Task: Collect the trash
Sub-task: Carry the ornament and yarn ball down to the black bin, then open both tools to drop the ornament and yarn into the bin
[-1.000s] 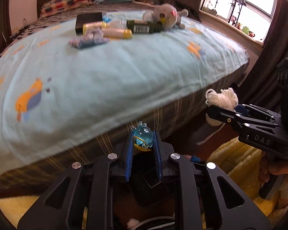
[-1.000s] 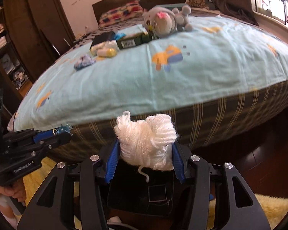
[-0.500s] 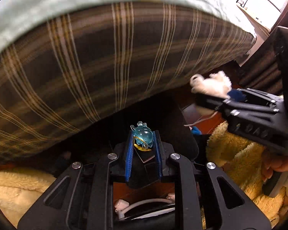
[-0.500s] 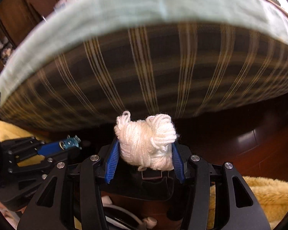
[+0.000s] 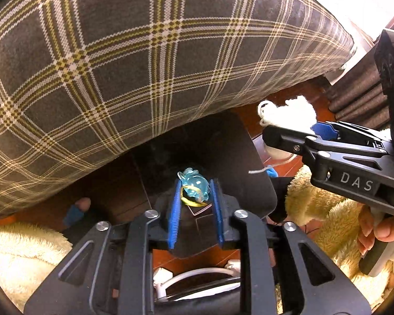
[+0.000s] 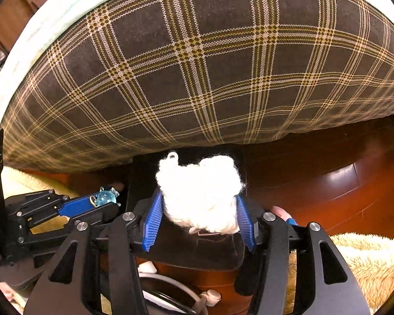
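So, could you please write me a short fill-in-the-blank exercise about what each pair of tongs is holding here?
1. The left tongs are shut on a small clear ____ candy.
2. The right tongs grip a white bundle of ____.
3. Both tongs hang over a ____ bin beside the plaid mattress side.

Missing words: blue; yarn; black

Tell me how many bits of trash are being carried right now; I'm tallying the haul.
2. A blue candy wrapper sits pinched in the left claw, and a white wad of yarn is clamped in the right claw. More may lie hidden under the bed.
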The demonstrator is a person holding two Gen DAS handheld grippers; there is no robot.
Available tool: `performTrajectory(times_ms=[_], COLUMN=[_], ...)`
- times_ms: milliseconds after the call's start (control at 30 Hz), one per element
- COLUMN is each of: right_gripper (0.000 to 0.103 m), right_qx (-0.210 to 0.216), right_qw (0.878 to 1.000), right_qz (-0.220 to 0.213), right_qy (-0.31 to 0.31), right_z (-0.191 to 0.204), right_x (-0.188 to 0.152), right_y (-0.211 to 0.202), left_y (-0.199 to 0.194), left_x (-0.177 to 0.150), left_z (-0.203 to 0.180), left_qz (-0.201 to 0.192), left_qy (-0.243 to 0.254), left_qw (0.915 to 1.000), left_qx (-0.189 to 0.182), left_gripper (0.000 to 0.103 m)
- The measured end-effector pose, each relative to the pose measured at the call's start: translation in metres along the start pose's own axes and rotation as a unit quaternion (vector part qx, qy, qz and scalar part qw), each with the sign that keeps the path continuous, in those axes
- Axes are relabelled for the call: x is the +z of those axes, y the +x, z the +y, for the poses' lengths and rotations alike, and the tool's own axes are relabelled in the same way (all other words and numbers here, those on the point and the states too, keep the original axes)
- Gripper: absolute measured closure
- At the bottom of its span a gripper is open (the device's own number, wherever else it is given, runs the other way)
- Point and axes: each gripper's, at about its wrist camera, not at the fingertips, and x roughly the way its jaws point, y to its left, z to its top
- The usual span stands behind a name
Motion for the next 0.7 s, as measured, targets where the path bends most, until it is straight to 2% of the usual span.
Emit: performTrajectory(times_ms=[67, 133, 200, 300, 367, 533, 700], right_gripper=[0.046, 0.038, 0.034, 0.033, 0.031, 0.028, 0.026], right_qx=[-0.002, -0.008, -0.014, -0.014, -0.015, -0.014, -0.001], right_qw=[1.000, 1.000, 1.000, 0.999, 0.999, 0.998, 0.996], right_qz=[-0.002, -0.007, -0.013, -0.019, -0.024, -0.043, -0.075], right_qy=[0.004, 0.009, 0.015, 0.023, 0.026, 0.031, 0.040], right_z=[-0.002, -0.003, -0.009, -0.020, -0.025, -0.035, -0.043], right_x=[0.006, 0.007, 0.011, 0.015, 0.016, 0.019, 0.031], right_y=[-0.002, -0.008, -0.013, -0.021, -0.025, -0.047, -0.081], left_y=[0.001, 0.000, -0.002, -0.008, -0.016, -0.035, -0.062], left_x=[-0.003, -0.002, -0.002, -0.001, 0.001, 0.004, 0.007], left_z=[0.002, 0.005, 0.007, 0.008, 0.008, 0.003, 0.000], left_qz=[-0.004, -0.004, -0.005, -0.013, -0.022, -0.047, -0.077], left_qy=[-0.003, -0.007, -0.011, -0.013, -0.015, -0.003, 0.010], left_qw=[1.0000, 1.0000, 0.9999, 0.9998, 0.9995, 0.9985, 0.9963], left_qx=[0.003, 0.005, 0.006, 0.012, 0.015, 0.026, 0.037], left_gripper=[0.072, 0.068, 0.063, 0.057, 0.048, 0.036, 0.031])
